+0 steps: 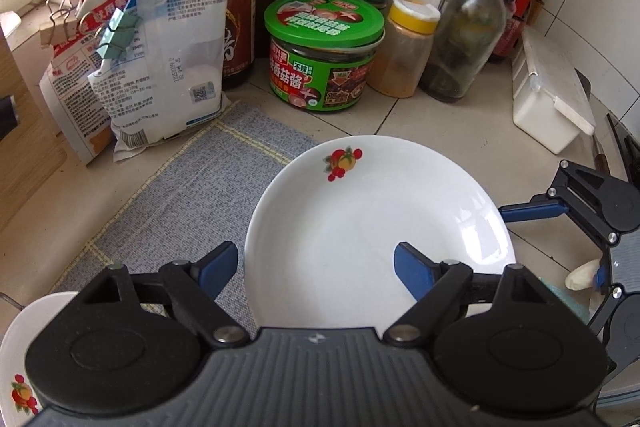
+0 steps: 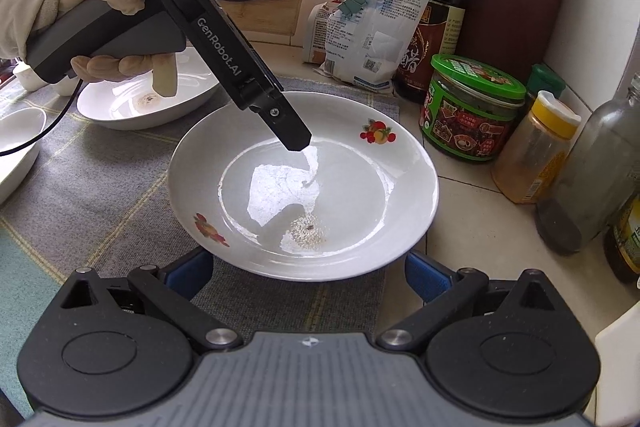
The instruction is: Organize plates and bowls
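Tiled kitchen counter, grey mat [image 2: 120, 163], condiment jars behind. White plate [image 2: 304, 187] sits half on the mat. Our left gripper [image 1: 316, 267] and right gripper [image 2: 308, 273] both spread wide, empty. We'd slide one finger under the rim, pinch squarely.

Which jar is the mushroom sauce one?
Look along the tiled counter by the back wall, past the grey placemat. The jar stands between the dark sauce bottle and the yellow-capped spice shaker. It alone is squat, with a wide green lid.
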A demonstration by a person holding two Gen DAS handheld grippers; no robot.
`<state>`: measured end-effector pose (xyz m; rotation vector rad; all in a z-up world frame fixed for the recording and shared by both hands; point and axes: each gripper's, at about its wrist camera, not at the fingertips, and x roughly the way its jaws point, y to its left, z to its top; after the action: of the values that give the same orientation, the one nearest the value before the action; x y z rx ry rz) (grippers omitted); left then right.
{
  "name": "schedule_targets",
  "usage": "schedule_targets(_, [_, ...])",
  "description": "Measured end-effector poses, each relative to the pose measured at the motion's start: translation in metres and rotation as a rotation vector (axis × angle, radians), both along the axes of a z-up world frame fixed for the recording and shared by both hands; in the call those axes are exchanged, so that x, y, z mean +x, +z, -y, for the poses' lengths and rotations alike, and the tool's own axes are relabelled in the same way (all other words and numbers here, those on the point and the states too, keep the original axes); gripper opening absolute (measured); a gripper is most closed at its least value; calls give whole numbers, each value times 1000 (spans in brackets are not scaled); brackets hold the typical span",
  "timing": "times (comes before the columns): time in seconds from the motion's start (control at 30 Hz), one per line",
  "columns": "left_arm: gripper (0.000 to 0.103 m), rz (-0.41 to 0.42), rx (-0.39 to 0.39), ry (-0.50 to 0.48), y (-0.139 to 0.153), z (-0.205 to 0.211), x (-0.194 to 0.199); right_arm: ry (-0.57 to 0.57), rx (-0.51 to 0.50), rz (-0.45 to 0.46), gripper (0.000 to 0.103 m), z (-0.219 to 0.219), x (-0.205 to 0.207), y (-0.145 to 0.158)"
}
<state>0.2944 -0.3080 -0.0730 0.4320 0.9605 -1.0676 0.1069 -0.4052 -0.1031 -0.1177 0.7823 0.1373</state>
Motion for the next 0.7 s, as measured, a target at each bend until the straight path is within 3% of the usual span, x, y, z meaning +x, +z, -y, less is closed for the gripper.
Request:
schedule_targets(0.3, [88, 77, -81, 44, 40, -30, -36, -43, 47, -3, 103, -6, -20, 12])
schedule_targets(0.5, [91, 157, -146, 88, 64, -62, -86, -68, 44, 12, 103, -21, -43, 26])
schedule_targets(0.7, [92, 177, -194, 185, 69, -96, -145, -86, 56, 52, 103, -38, -74, 41])
